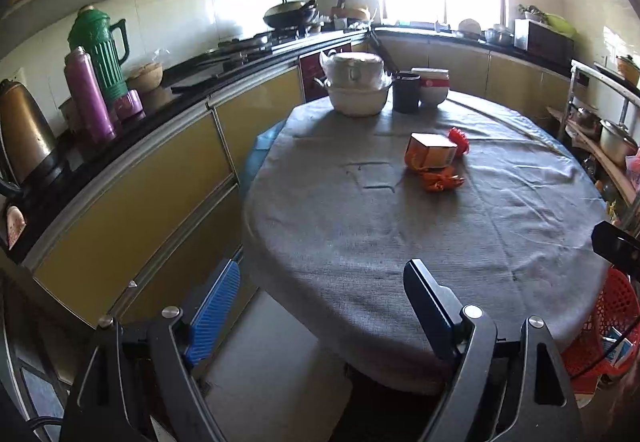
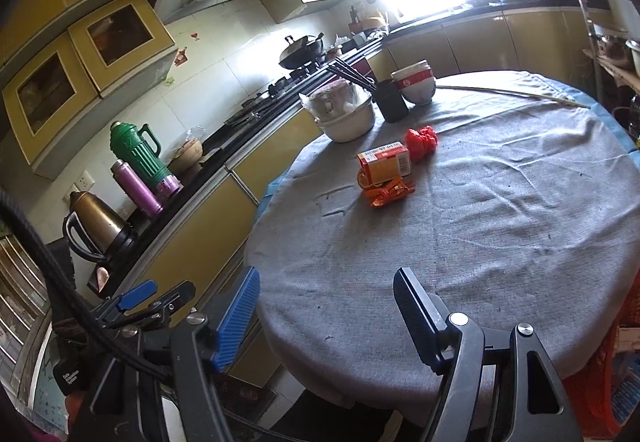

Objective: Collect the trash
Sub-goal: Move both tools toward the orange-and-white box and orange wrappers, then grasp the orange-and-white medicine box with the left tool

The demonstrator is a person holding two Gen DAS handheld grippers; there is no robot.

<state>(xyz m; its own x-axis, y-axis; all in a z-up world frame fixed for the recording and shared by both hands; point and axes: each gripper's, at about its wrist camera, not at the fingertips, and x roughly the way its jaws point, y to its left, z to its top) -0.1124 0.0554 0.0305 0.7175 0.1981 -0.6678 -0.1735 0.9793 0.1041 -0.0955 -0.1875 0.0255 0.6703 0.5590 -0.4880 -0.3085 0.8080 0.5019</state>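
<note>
In the left wrist view, the left tool [image 1: 320, 302] sits at the bottom of the frame, spread wide and holding nothing, at the near edge of the round desk [image 1: 360, 242] with its grey cloth. Right of centre, in the upper middle, lies the trash: an orange box [image 1: 431, 151], a crumpled orange wrapper [image 1: 442, 180] touching its near side, and a red crumpled bag [image 1: 459, 138] just behind it. At the lower right edge a red basket [image 1: 612, 322] stands beside the desk, with some items already inside, though what they are is hard to tell.

In the right wrist view, the right tool [image 2: 326, 308] is also wide and empty at the bottom, the same three pieces sitting just left of centre.

Judging by this, all three pieces on the desk remain to be picked up and carried to the basket; neither tool is near them yet.
</note>
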